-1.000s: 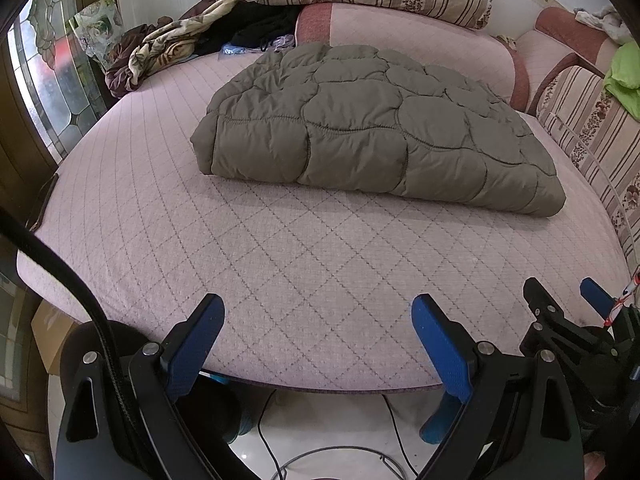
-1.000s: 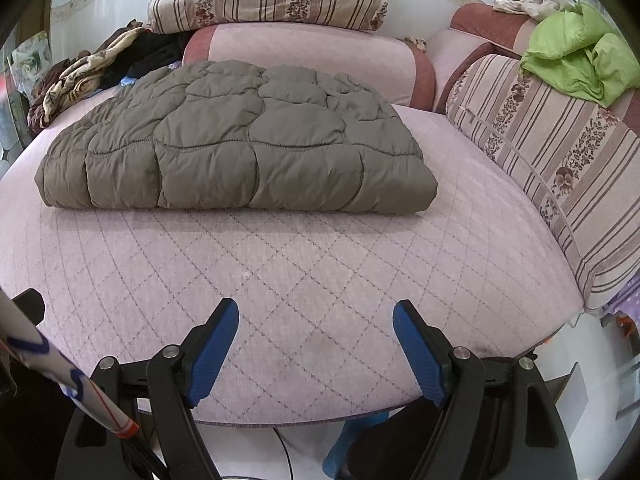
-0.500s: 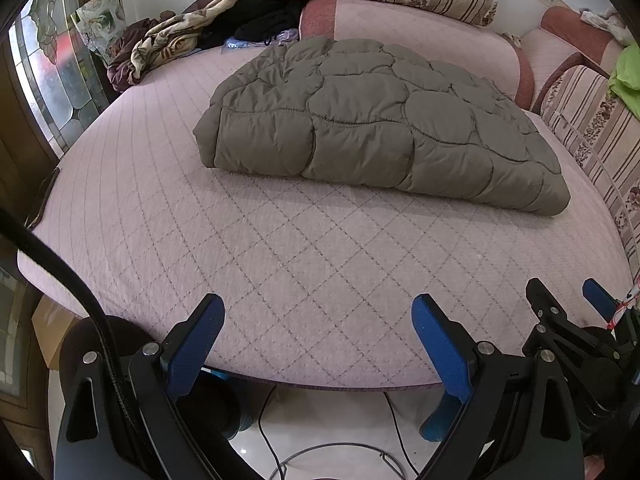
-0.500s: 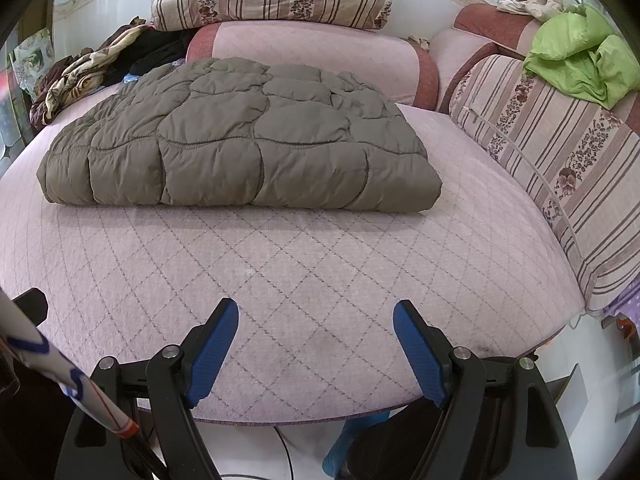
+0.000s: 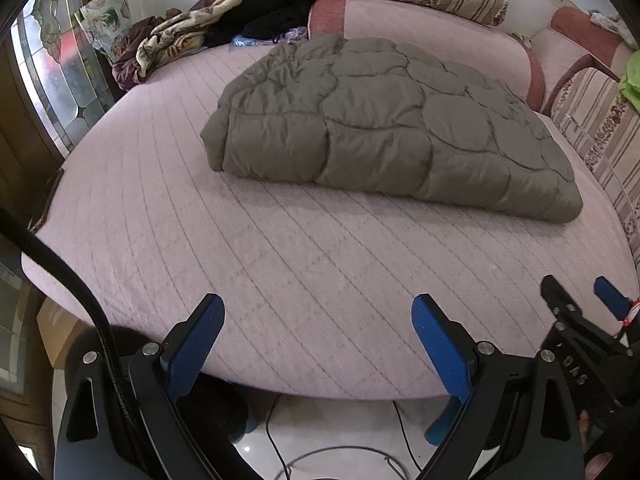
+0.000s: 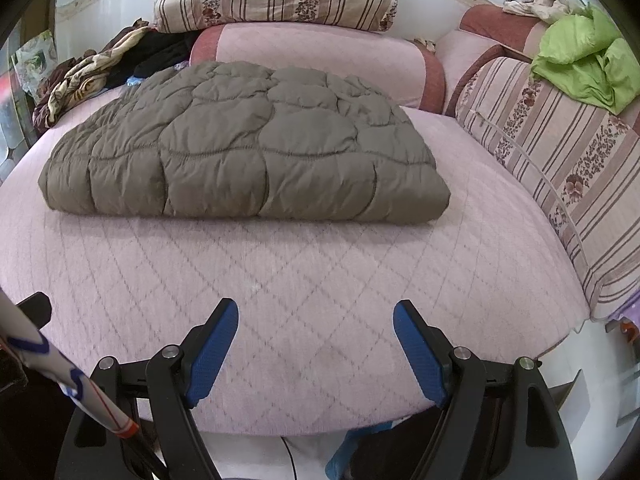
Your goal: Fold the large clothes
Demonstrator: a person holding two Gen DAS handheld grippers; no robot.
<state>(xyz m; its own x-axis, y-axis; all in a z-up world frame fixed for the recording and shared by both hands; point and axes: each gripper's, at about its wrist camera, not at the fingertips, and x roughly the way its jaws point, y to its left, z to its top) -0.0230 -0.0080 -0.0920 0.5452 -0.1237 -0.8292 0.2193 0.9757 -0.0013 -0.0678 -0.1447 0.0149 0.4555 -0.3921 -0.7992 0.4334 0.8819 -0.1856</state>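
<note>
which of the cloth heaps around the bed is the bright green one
The green heap on the striped cushion at the right side. The heap at the far left is brown, cream and black, and the folded quilted jacket mid-bed is olive-grey.

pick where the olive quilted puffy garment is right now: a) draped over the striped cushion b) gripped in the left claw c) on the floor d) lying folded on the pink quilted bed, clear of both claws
d: the olive quilted puffy garment lies folded on the pink quilted bed, while the left claw and right claw are both open and empty, well short of it.
</note>
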